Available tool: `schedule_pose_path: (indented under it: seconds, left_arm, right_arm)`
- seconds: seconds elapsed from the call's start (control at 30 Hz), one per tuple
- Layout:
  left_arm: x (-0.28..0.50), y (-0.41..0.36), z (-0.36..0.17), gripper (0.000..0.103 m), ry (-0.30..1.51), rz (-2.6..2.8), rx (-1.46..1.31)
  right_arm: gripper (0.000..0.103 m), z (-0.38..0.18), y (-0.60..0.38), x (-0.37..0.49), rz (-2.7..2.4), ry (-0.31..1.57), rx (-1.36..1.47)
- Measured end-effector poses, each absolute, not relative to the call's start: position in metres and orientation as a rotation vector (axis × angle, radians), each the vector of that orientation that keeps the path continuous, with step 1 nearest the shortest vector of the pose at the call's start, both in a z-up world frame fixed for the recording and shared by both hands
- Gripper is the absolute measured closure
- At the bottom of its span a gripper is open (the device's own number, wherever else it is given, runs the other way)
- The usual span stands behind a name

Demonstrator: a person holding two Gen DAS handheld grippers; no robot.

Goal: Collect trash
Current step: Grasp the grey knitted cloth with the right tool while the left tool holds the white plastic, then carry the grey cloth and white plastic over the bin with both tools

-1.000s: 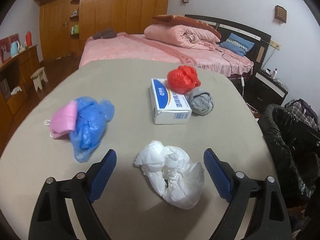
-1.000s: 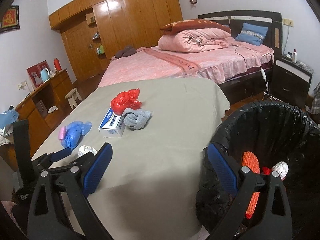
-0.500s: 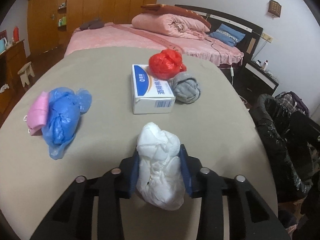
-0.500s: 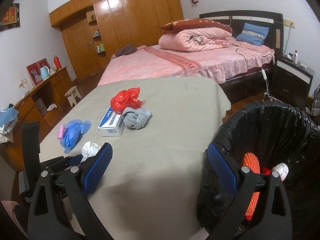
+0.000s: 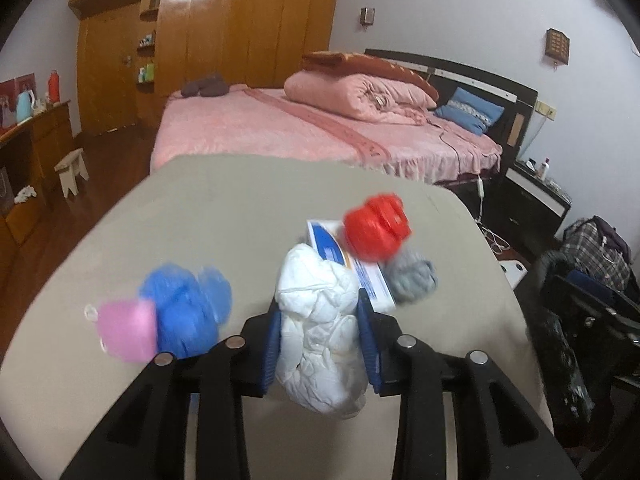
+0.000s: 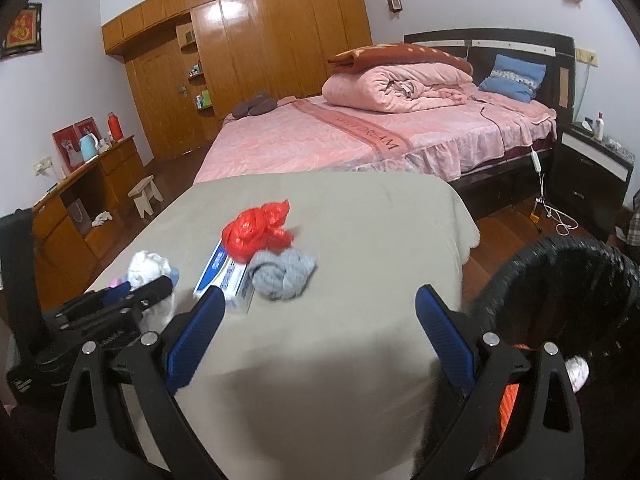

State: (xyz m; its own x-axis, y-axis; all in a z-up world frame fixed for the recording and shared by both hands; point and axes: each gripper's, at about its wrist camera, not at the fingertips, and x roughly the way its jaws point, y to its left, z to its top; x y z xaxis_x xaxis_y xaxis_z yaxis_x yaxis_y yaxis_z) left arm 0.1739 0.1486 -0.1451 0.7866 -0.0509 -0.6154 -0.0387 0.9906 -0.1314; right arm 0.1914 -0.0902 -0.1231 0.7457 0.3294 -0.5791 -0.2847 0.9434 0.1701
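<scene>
Left gripper (image 5: 320,344): closed on the white crumpled bag (image 5: 320,332), now lifted off the table (image 5: 240,208); half a second ago it still rested there.
Bag position: pinched between both blue pads, bulging above and below them.
Right gripper (image 6: 316,332): fingers spread wide, holding nothing.
Bin (image 6: 568,280): just right of the right fingers.
Meaning: pickup looks done; carrying to the bin is next.
Beyond the fingertips: red bag (image 5: 376,232), box (image 5: 352,268), blue bag (image 5: 184,308).
</scene>
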Motion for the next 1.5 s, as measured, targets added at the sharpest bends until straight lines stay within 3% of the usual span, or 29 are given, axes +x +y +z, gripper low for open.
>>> schedule_pose_path:
  seconds: [0.63,0.87,0.93,1.03,1.5]
  left_arm:
    - [0.207,0.171,-0.152,0.068,0.637,0.012,-0.145]
    - [0.209,0.180,-0.156,0.068,0.638,0.025,-0.160]
    - [0.209,0.182,-0.155,0.068,0.636,0.027,-0.163]
    - [0.210,0.184,-0.155,0.068,0.635,0.028,-0.164]
    - [0.199,0.170,-0.149,0.068,0.625,0.004,-0.161]
  right_arm:
    - [0.010,-0.173,-0.031,0.263,0.325,0.773,0.029]
    - [0.027,-0.189,-0.017,0.279,0.342,0.855,0.031]
    - [0.041,-0.192,-0.015,0.282,0.379,0.878,0.049]
    - [0.052,-0.190,-0.012,0.278,0.409,0.877,0.049]
    - [0.054,-0.168,-0.036,0.241,0.388,0.827,0.050]
